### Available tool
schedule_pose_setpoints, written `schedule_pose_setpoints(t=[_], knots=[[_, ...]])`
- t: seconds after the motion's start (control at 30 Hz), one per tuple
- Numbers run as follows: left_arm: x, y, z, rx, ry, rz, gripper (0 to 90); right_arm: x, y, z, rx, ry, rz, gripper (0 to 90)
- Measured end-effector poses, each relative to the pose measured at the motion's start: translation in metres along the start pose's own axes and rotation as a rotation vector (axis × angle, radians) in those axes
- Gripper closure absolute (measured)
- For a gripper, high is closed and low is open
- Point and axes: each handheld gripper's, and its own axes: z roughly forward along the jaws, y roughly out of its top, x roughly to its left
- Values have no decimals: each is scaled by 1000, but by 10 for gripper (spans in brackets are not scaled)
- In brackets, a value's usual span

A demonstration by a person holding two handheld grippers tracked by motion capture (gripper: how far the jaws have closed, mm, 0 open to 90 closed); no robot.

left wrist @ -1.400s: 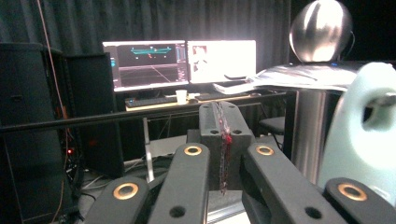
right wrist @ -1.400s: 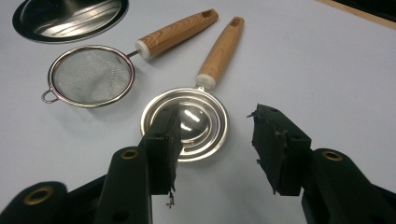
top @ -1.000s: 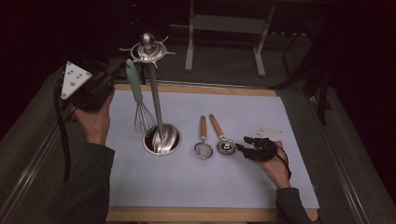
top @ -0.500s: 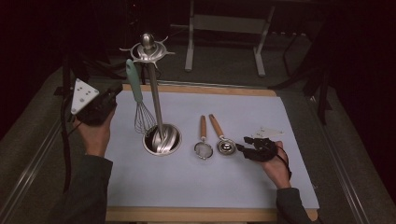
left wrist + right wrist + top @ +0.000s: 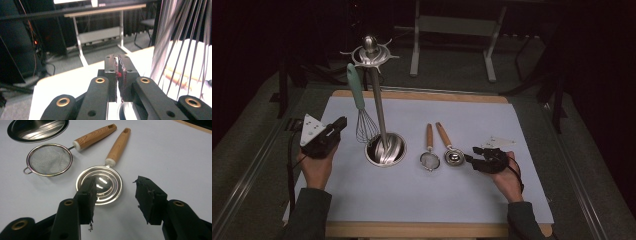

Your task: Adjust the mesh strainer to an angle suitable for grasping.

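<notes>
Your left gripper (image 5: 339, 125) sat low at the left of the white mat (image 5: 512, 200), just beside the whisk (image 5: 362, 120) hanging from the steel stand (image 5: 377, 100). Its jaws had just been parting, yet in the left gripper view (image 5: 118, 72) they stood nearly together with nothing between them. Your right gripper (image 5: 472, 160) rested on the mat with jaws spread and empty, pointing at the round ladle (image 5: 100, 183), which lay beside the mesh strainer (image 5: 48, 160).
</notes>
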Motion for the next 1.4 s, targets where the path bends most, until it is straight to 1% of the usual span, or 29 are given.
schedule_pose_setpoints(t=[0.03, 0.13, 0.23, 0.33, 0.43, 0.53, 0.57, 0.63, 0.7, 0.77, 0.83, 0.93, 1.07, 1.2, 1.4], knots=[[0, -4, 0, 10, -3, -2, 856, 0, 0, 0, 1, 0, 0, 505], [-2, -23, 3, 43, -14, -23, 852, 1, 0, 1, 2, 2, -3, 505], [-6, -44, 6, 88, -17, -42, 846, 2, 0, 1, 3, 4, -4, 504], [-9, -60, 6, 115, -19, -59, 832, 2, 0, 1, 3, 5, -1, 504], [-12, -77, 3, 131, -23, -80, 817, 2, 0, 2, 5, 5, -1, 504], [-16, -94, 3, 182, -28, -71, 798, 4, 1, 3, 6, 7, -4, 504], [-17, -98, 3, 189, -29, -70, 787, 5, 1, 3, 8, 7, -2, 505], [-16, -106, 4, 220, -33, -68, 774, 6, 2, 5, 13, 8, -8, 505], [-15, -108, 4, 232, -37, -74, 757, 10, 4, 6, 17, 11, -15, 505], [-13, -109, 4, 235, -38, -89, 722, 13, 6, 8, 18, 15, -24, 505], [-14, -111, 5, 244, -35, -91, 695, 17, 10, 10, 19, 22, -30, 506], [-15, -111, 5, 248, -31, -82, 669, 23, 15, 14, 20, 33, -41, 506], [-15, -111, 6, 257, -28, -81, 656, 30, 24, 24, 41, 37, -60, 506], [-16, -111, 7, 267, -24, -69, 653, 35, 32, 34, 53, 46, -69, 508], [-16, -111, 7, 270, -22, -69, 653, 40, 42, 54, 71, 53, -68, 509]])
